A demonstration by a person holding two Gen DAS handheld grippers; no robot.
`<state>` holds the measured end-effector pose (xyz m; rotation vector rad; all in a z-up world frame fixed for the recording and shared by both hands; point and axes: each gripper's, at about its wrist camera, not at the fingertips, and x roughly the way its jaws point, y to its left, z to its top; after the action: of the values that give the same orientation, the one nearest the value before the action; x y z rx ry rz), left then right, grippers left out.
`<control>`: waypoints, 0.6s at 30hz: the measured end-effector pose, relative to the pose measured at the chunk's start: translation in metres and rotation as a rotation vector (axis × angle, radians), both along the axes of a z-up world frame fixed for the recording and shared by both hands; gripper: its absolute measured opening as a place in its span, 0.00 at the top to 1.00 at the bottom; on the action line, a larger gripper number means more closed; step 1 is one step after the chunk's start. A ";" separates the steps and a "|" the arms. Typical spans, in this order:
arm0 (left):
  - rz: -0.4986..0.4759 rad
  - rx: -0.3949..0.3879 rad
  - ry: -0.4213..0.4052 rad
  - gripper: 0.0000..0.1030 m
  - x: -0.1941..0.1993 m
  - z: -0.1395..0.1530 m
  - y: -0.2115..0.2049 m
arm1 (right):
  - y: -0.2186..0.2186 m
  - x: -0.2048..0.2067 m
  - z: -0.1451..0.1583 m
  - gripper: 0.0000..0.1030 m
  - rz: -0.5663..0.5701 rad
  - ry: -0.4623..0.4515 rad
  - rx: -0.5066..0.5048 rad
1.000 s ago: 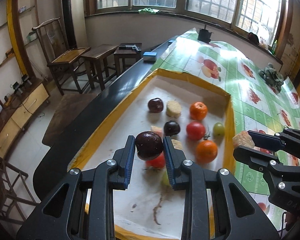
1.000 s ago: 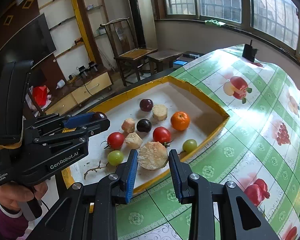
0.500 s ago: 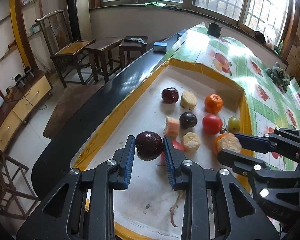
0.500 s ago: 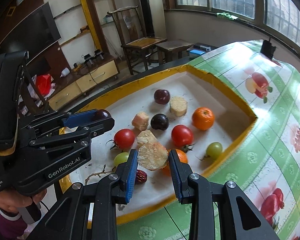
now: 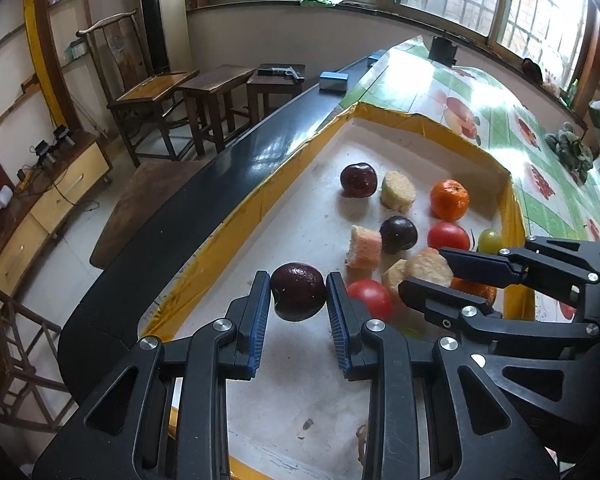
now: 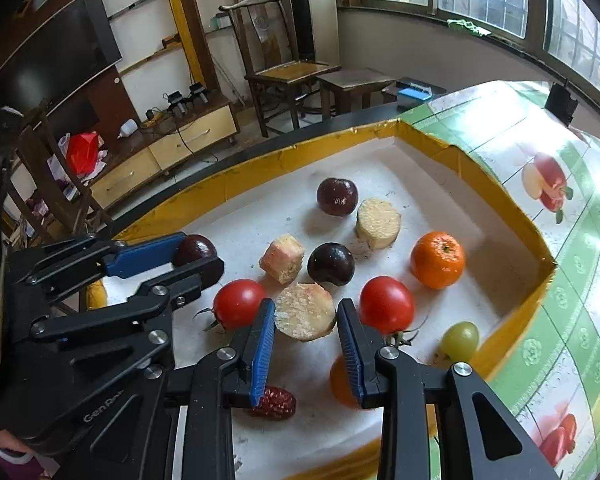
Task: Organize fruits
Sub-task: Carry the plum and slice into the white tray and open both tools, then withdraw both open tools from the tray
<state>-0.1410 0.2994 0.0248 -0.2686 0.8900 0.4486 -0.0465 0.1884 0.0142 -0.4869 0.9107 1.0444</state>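
Note:
A white tray with a yellow rim (image 5: pixel 428 126) (image 6: pixel 432 140) holds several fruits. My left gripper (image 5: pixel 298 298) is shut on a dark plum (image 5: pixel 299 297) above the tray's near left part; it shows in the right wrist view (image 6: pixel 196 254) too. My right gripper (image 6: pixel 306 316) is shut on a pale cut fruit chunk (image 6: pixel 305 312), held over the tray's middle; in the left wrist view this chunk (image 5: pixel 428 267) sits between its fingers. Below lie two plums (image 6: pixel 337 197) (image 6: pixel 331 264), two tomatoes (image 6: pixel 239 304) (image 6: pixel 386 305), a tangerine (image 6: pixel 438 259), a green grape (image 6: pixel 459 337) and cut pieces (image 6: pixel 378 222) (image 6: pixel 282 258).
A red date (image 6: pixel 274 402) and another orange fruit (image 6: pixel 342 380) lie under my right gripper. The tray sits on a green fruit-print tablecloth (image 6: pixel 560 184). A black table edge (image 5: pixel 204 200) runs along the left. Chairs and stools (image 5: pixel 204 100) stand beyond.
Both grippers have moved forward over the tray. My right gripper has carried the cut chunk from the tray's right rim to above the middle fruits. Both grips are unchanged.

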 end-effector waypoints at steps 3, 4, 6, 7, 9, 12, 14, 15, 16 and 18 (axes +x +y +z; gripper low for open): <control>0.011 0.002 0.010 0.73 0.002 -0.003 0.000 | 0.000 0.001 -0.002 0.70 -0.003 0.009 0.012; 0.014 0.008 0.015 0.73 0.002 -0.004 -0.001 | -0.001 0.002 -0.002 0.70 -0.002 0.010 0.011; 0.020 0.012 0.019 0.71 0.002 -0.005 -0.001 | -0.003 0.000 0.000 0.69 -0.002 0.012 0.011; 0.023 0.014 0.022 0.71 0.002 -0.005 -0.002 | -0.004 -0.001 0.001 0.69 -0.003 0.011 0.012; 0.027 0.022 0.018 0.62 0.000 -0.004 -0.004 | -0.011 -0.004 0.007 0.69 -0.010 0.005 0.025; 0.032 0.031 -0.010 0.39 -0.006 0.003 -0.008 | -0.022 -0.010 0.014 0.68 -0.018 0.001 0.052; 0.033 0.039 -0.035 0.38 -0.012 0.011 -0.014 | -0.033 -0.015 0.020 0.67 -0.031 -0.005 0.070; 0.032 0.048 -0.040 0.38 -0.014 0.013 -0.017 | -0.037 -0.017 0.022 0.66 -0.038 -0.005 0.078; 0.032 0.062 -0.043 0.38 -0.015 0.017 -0.020 | -0.043 -0.019 0.024 0.66 -0.048 -0.003 0.090; 0.028 0.082 -0.055 0.38 -0.019 0.023 -0.029 | -0.057 -0.023 0.029 0.65 -0.074 0.008 0.122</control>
<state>-0.1598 0.2704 0.0476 -0.2177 0.8129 0.4997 -0.0693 0.1310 0.0434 -0.3445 0.8604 1.0286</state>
